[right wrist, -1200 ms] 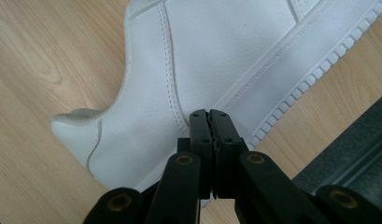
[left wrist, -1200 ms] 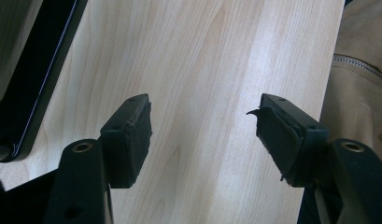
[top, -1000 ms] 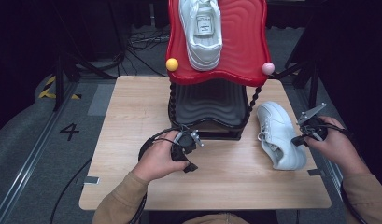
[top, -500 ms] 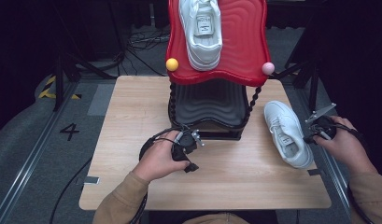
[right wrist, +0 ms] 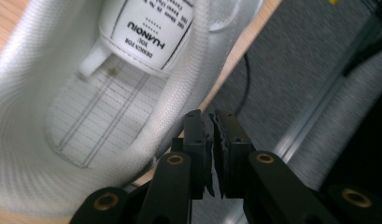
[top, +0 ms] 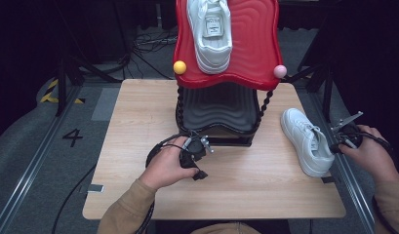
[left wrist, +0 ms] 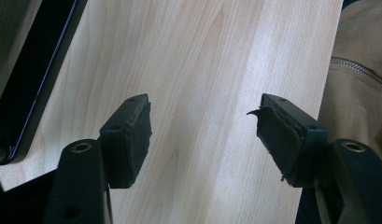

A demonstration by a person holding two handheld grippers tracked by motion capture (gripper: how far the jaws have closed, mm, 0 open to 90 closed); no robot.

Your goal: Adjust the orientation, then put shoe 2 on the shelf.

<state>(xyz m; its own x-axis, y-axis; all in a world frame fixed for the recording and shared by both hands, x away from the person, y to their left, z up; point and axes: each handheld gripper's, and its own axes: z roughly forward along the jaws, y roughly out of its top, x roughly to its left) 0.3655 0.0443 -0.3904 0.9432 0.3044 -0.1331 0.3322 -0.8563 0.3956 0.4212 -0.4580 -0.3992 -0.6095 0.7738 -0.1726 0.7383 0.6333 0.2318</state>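
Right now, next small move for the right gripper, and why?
Probably open the right gripper wider and ease it onto the white sneaker's heel collar. Its jaws have just been opening but stand nearly together with nothing between them, just beside the collar.

Bare table [top: 138,122] left of the black stand [top: 216,109] lies open; the white shoe [top: 307,141] crowds its right.

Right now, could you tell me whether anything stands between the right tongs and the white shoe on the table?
Nothing visible does. The right tongs sit just off the collar of the white shoe, at its heel end by the table's right edge. Their jaws have just been opening slightly, a narrow gap showing with nothing between them.
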